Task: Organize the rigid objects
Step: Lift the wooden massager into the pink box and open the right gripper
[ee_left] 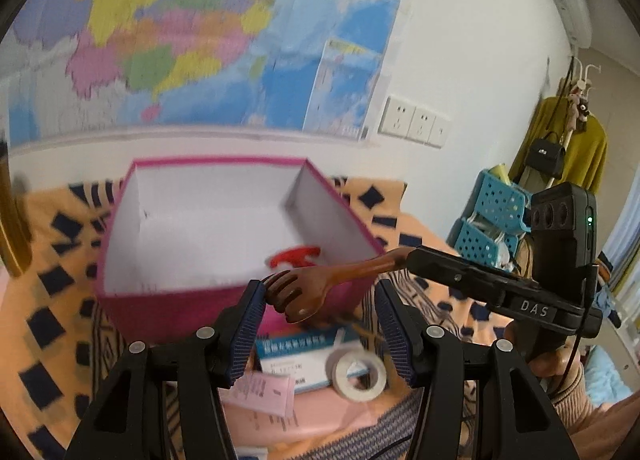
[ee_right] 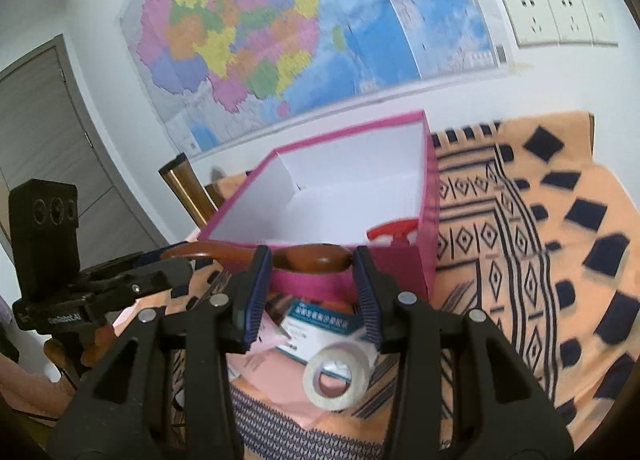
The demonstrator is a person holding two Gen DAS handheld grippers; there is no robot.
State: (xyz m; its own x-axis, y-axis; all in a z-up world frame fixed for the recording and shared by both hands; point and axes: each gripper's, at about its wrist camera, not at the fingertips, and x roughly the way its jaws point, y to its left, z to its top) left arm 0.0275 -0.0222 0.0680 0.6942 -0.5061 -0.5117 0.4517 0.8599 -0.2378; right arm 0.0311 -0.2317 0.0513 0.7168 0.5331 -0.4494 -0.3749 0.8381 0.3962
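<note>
A brown wooden fork (ee_left: 304,288) hangs in the air in front of the pink box (ee_left: 216,160), which is white inside. In the left wrist view its tined head rests against the left pad of my left gripper (ee_left: 322,288); the other pad stands clear of it, so the jaws are open. The handle runs right to my right gripper (ee_left: 420,260). In the right wrist view the fork's rounded end (ee_right: 316,260) fills the gap between the pads of my right gripper (ee_right: 310,256), which is shut on it. My left gripper (ee_right: 168,272) shows at the left. A red plastic piece (ee_right: 394,230) lies inside the box (ee_right: 348,127).
Below the grippers lie a white tape roll (ee_right: 332,380), a blue-and-white carton (ee_right: 320,324) and a pink paper slip (ee_left: 264,392) on an orange patterned cloth (ee_right: 560,219). Blue perforated baskets (ee_left: 496,211) stand at the right, a gold cylinder (ee_right: 184,187) left of the box.
</note>
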